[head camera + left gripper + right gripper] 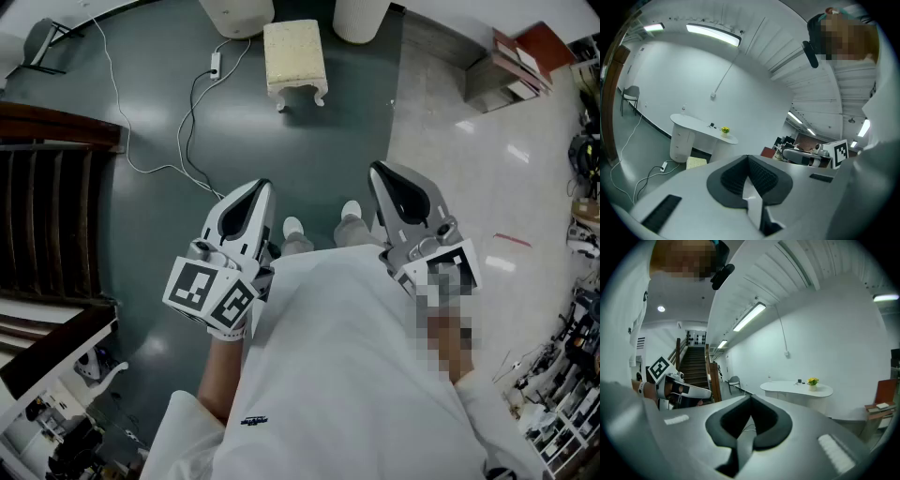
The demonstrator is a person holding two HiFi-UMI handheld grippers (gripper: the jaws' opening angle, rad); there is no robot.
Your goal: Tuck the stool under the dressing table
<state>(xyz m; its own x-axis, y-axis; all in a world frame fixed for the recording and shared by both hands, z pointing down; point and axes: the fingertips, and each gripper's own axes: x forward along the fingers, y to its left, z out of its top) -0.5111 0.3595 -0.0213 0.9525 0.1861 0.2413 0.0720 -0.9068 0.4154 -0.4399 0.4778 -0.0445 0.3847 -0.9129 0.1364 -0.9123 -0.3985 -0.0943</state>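
The stool [295, 59], with a cream cushion and short white legs, stands on the dark floor at the top of the head view, in front of the gap between the dressing table's two white pedestals [239, 13]. From the left gripper view the stool [696, 162] sits before the curved white dressing table [703, 127], which carries a small yellow flower pot [724, 130]. My left gripper [260, 189] and right gripper [379, 172] are held side by side near my body, well short of the stool. Both are shut and empty, with their jaws together [748, 160] [750, 400].
A power strip with a white cable [215, 66] lies on the floor left of the stool. A dark wooden staircase [47, 216] rises at the left. A chair [42, 42] stands at the far left, low reddish shelves [516, 56] at the top right, and clutter [572, 394] along the right edge.
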